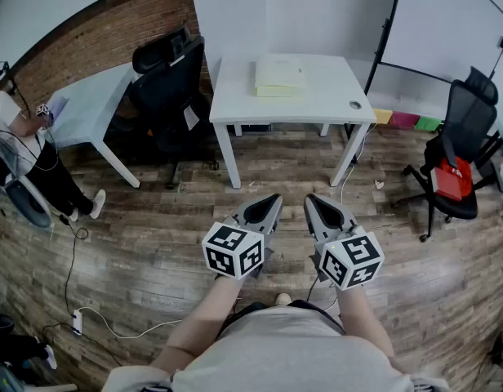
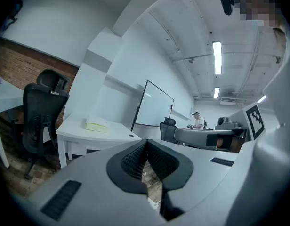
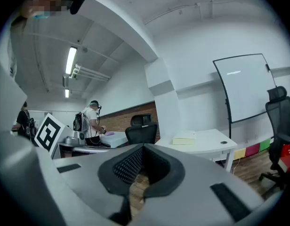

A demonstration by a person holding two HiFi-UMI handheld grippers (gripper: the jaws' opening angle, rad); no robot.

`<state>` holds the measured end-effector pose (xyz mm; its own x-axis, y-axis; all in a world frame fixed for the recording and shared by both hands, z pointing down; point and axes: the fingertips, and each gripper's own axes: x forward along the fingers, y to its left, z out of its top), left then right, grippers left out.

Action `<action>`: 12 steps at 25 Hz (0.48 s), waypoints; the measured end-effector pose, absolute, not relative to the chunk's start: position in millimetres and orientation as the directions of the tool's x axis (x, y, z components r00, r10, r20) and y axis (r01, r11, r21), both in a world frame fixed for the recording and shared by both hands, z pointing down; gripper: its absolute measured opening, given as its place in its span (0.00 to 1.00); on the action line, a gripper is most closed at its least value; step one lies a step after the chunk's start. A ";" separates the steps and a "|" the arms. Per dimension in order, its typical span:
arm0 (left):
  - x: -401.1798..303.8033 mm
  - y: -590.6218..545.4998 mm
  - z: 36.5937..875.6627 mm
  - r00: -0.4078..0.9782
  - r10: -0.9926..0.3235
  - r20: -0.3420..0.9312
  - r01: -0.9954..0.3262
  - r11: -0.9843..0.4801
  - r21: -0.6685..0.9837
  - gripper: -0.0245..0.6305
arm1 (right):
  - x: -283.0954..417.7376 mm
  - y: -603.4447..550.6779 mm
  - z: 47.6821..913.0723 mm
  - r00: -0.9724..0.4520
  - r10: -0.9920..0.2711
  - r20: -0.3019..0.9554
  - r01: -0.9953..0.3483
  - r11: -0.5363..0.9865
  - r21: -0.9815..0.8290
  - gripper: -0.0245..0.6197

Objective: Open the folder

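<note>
Looking down in the head view, you hold the left tongs point(image 1: 270, 202) and the right tongs point(image 1: 315, 202) side by side over a floor point(image 1: 137, 243) of brown wood planks. Both point toward the far desk point(image 1: 235, 96). Each carries a white cube, the left cube point(image 1: 233, 250) and the right cube point(image 1: 352, 260), printed with bold black square patterns. The folder point(image 1: 278, 77) is a thick pale-yellow rectangle lying flat and closed on the far middle of the smooth white desk top, well apart from both tongs. A small round grey grommet point(image 1: 354, 104) sits at the desk's right near corner. A black mesh office chair point(image 1: 170, 80) stands just left of the desk and carries a white tag point(image 1: 190, 118) whose print is too small to read. Behind the chair runs a red brick wall point(image 1: 104, 31).

In the left gripper view, the left tongs point(image 2: 146, 142) are closed, their ribbed black pads meeting at the tip, and they hold nothing. Between the pads lower down you see only floor. The folder point(image 2: 98, 125) lies on the desk beyond, to the left of the tips, with a whiteboard point(image 2: 154, 105) standing behind it.

In the right gripper view, the right tongs point(image 3: 142, 147) are likewise pressed together and empty, with dimpled black pads set in smooth grey shells. The folder point(image 3: 185, 138) rests on the desk to the right of the tips, beneath a black-framed whiteboard point(image 3: 241, 86).
</note>
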<state>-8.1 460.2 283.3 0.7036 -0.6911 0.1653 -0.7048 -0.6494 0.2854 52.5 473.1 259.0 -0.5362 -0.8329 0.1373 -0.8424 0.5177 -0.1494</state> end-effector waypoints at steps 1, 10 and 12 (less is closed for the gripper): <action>-7.4 461.4 283.5 0.704 -0.691 0.164 -0.705 -0.650 0.285 0.07 | 55.3 474.1 261.5 -0.530 -0.835 0.145 -0.846 0.511 -0.150 0.07; 1.8 472.5 285.7 0.706 -0.684 0.183 -0.706 -0.660 0.256 0.07 | 77.9 483.0 273.2 -0.483 -0.857 0.180 -0.875 0.462 -0.145 0.07; 4.0 475.1 288.7 0.710 -0.679 0.187 -0.702 -0.661 0.264 0.07 | 79.3 484.6 275.7 -0.480 -0.858 0.182 -0.876 0.459 -0.147 0.07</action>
